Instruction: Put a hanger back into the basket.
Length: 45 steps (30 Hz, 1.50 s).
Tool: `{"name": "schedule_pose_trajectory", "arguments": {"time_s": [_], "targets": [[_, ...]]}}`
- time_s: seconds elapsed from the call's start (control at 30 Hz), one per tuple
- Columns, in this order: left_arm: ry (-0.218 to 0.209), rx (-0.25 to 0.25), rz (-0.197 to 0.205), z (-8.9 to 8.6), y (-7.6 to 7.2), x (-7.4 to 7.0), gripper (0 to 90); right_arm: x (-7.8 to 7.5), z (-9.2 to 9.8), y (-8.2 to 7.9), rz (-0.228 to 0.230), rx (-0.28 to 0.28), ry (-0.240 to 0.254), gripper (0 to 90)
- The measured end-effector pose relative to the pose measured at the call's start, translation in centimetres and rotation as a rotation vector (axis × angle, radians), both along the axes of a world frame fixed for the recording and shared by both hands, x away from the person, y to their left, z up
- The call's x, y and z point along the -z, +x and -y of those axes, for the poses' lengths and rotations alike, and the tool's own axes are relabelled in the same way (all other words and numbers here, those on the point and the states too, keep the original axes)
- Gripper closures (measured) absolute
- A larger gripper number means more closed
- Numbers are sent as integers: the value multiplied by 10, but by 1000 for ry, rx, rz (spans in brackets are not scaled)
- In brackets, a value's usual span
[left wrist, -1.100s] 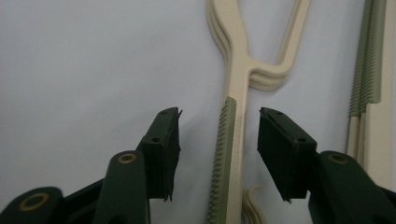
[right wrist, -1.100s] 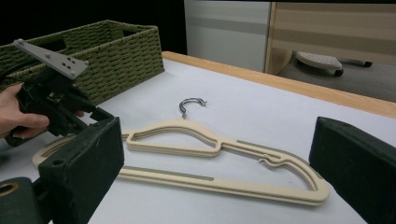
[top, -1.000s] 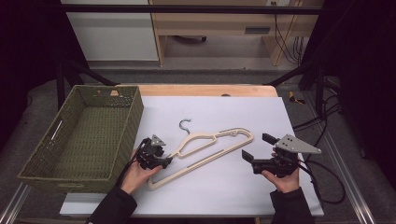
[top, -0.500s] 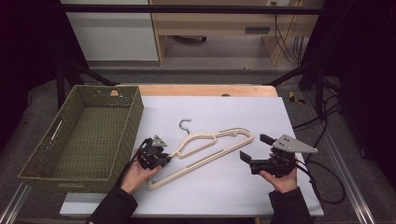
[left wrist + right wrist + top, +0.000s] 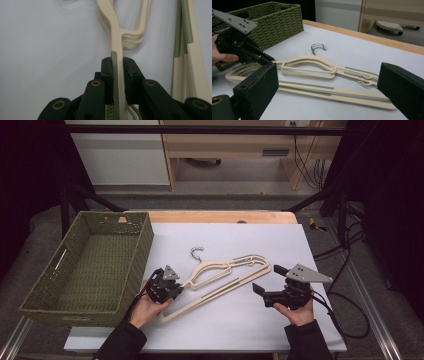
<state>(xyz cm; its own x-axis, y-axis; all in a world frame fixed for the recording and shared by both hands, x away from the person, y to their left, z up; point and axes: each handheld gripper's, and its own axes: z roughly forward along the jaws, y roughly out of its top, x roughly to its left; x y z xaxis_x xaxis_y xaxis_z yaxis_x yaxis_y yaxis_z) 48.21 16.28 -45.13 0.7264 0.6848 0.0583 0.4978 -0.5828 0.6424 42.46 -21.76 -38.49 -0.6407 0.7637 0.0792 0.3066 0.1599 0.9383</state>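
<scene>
Two grippers, high view: the left gripper [image 5: 172,286] sits low in a hand at the near left, beside the basket [image 5: 60,310], at the shoulder of the cream hangers [image 5: 227,270]; the right gripper [image 5: 267,279] is held level, aimed left at their far-right end.
Left gripper view: the jaws, just closing, clamp the hangers' [image 5: 116,50] thin arm, pads pressed on both sides.
Right gripper view: the jaws stand wide apart, nothing between; the hangers [image 5: 312,68] lie stacked flat on the white table [image 5: 352,50].
</scene>
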Motion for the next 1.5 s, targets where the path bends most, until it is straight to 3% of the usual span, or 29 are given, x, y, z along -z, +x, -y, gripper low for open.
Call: {"name": "schedule_pose_trajectory", "arguments": {"time_s": [0.23, 0.5, 0.57, 0.77, 1.0, 1.2, 1.37, 1.4, 1.47, 1.5], "targets": [[13, -2, -26, 1, 3, 6, 791, 4, -5, 2, -13, -15, -22, 39], [-1, -1, -36, -1, 4, 5, 788, 1, -3, 0, -9, -4, -6, 39], [15, 2, -34, 0, 3, 5, 790, 1, -3, 0, -7, -6, -8, 39], [25, 11, 45, 1, -6, -5, 792, 1, -5, 1, -1, -11, -8, 44], [29, 28, 136, 7, -22, -17, 792, -1, -28, 10, -6, -51, -27, 68], [48, 32, 174, 7, -33, -23, 792, -2, -63, 30, -26, -68, -57, 86], [34, 22, 200, 10, -37, -24, 792, -2, -87, 48, -50, -64, -44, 110], [49, 30, 200, 10, -38, -26, 792, -1, -92, 52, -55, -55, -38, 116], [31, 20, 208, 11, -39, -26, 792, -1, -99, 60, -69, -49, -29, 130], [53, 32, 209, 10, -39, -27, 792, 0, -102, 63, -72, -46, -27, 137]]}}
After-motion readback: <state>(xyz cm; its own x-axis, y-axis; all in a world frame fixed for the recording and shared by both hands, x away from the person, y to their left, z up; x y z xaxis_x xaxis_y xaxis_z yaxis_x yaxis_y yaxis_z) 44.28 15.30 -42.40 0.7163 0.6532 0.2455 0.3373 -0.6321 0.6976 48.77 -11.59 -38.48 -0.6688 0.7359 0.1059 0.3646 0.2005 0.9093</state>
